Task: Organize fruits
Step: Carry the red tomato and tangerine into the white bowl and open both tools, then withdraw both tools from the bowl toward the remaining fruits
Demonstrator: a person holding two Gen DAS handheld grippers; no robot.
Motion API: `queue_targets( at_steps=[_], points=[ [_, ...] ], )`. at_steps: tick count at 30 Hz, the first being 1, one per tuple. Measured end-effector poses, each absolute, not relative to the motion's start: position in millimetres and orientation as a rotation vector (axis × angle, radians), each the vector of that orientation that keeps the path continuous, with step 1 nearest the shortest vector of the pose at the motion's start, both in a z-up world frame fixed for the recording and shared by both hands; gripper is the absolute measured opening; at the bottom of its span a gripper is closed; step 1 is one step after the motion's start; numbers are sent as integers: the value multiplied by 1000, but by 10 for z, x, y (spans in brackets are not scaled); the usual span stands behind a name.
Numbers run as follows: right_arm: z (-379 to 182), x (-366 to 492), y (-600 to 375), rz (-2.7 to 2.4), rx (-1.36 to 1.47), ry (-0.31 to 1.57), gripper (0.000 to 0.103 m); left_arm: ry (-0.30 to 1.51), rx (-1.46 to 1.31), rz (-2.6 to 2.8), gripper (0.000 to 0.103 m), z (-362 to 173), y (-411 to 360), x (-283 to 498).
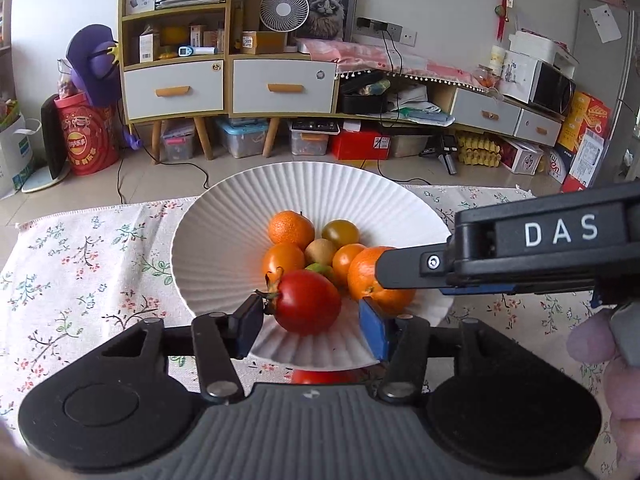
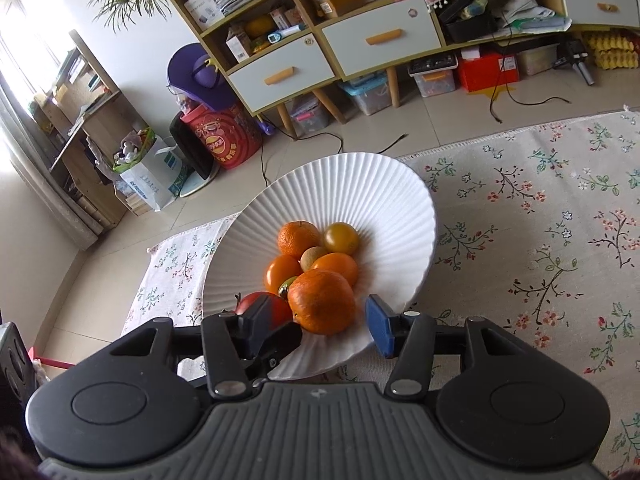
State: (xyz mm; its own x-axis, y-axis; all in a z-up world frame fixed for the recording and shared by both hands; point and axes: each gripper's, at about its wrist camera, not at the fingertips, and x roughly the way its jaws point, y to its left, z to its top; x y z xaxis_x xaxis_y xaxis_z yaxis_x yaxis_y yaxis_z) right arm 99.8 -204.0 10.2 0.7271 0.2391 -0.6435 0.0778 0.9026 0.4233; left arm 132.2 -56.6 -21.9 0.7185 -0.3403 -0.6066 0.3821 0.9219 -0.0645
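2 grippers meet over the near side of a white ribbed bowl (image 1: 224, 240) that stands on a floral tablecloth (image 1: 92, 256). Between the fingers of the left gripper (image 1: 310, 322) lies a red tomato (image 1: 306, 300), resting on the bowl's inner wall; its dried stem just meets the left pad, while a clear gap separates it from the blue right pad (image 1: 372, 330), so the jaws stand spread and clamp nothing. Crossing in from the right of that tool, a black finger of the other gripper lies over a large orange (image 1: 370, 280).

From its own camera, the right gripper (image 2: 320, 320) has that large orange between its fingers; the blue right pad (image 2: 380, 326) stands apart from the peel, and the left pad sits in front of the red tomato, so these jaws are spread too. Ahead of both tools, deeper in the bowl, sit 5 or so smaller fruits: another orange (image 2: 298, 238), a yellowish tomato (image 2: 341, 238), 2 orange tomatoes and a small brownish fruit (image 2: 312, 258).
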Motion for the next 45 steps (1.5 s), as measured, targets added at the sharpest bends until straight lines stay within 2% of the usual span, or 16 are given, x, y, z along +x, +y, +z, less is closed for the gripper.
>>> queue_targets(
  at_steps=[4, 14, 21, 31, 33, 38, 45],
  points=[
    [132, 973, -2053, 96, 439, 759, 52, 661, 79, -405, 55, -171, -542, 1274],
    [237, 833, -2016, 118, 358, 749, 67, 669, 144, -404, 69, -107, -490, 1131],
    [251, 751, -1966, 137, 293, 760, 73, 681, 163, -419, 76, -100, -432, 1006],
    [236, 619, -1864, 182, 231, 765, 83, 703, 193, -435, 84, -128, -346, 881],
    [220, 584, -1834, 188, 217, 767, 85, 707, 198, -432, 89, -142, -318, 860],
    [184, 526, -1783, 205, 179, 775, 91, 716, 216, -425, 93, -182, -212, 793],
    [67, 407, -1700, 223, 113, 810, 96, 740, 229, -400, 93, -285, 11, 694]
  ],
)
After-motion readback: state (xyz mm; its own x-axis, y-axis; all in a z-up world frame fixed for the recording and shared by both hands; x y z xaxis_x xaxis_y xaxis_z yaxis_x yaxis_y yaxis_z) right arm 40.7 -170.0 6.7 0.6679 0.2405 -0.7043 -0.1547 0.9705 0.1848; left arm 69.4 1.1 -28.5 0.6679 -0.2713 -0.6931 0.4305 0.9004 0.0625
